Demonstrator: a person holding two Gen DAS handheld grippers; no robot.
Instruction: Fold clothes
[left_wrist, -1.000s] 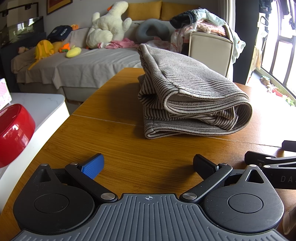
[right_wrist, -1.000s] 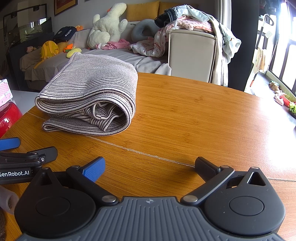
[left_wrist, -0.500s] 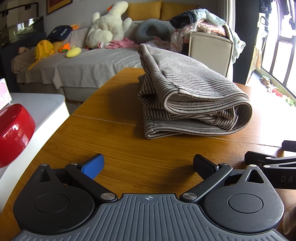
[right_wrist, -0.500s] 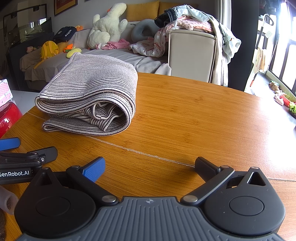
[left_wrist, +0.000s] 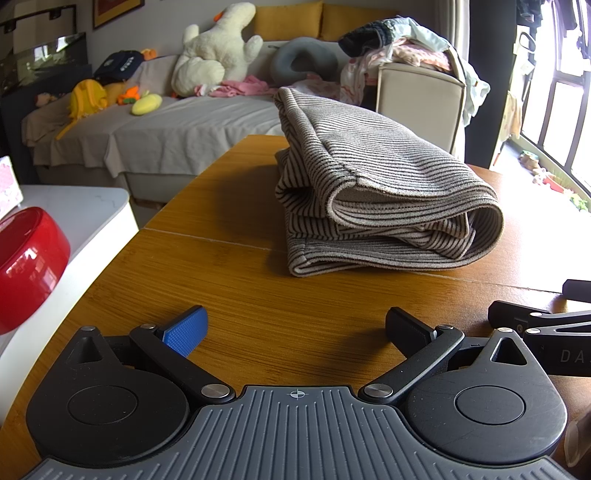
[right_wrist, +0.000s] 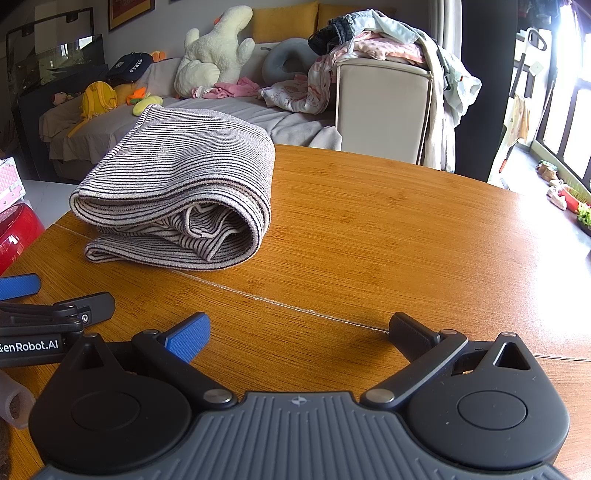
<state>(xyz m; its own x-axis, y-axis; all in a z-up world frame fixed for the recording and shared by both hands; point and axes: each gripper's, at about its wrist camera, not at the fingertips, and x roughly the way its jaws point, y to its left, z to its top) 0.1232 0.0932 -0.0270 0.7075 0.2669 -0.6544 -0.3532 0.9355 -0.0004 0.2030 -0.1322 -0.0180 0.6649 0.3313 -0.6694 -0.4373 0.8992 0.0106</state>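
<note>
The left gripper (left_wrist: 295, 330) rests low over the wooden table (left_wrist: 236, 295), jaws wide apart and empty; the folded striped garment (left_wrist: 373, 192) lies ahead of them, slightly to the right, well clear of the fingertips. The right gripper (right_wrist: 299, 332) is likewise spread and empty, with the garment (right_wrist: 177, 192) ahead and off to its left (rolled fold facing the camera). Only the left view shows the whole red bowl (left_wrist: 26, 266); the right view shows the table's bare right half (right_wrist: 424, 236).

One folded striped garment (left_wrist: 384, 192), one table (left_wrist: 236, 288), two tongs (left_wrist: 295, 328) (right_wrist: 299, 332).
</note>
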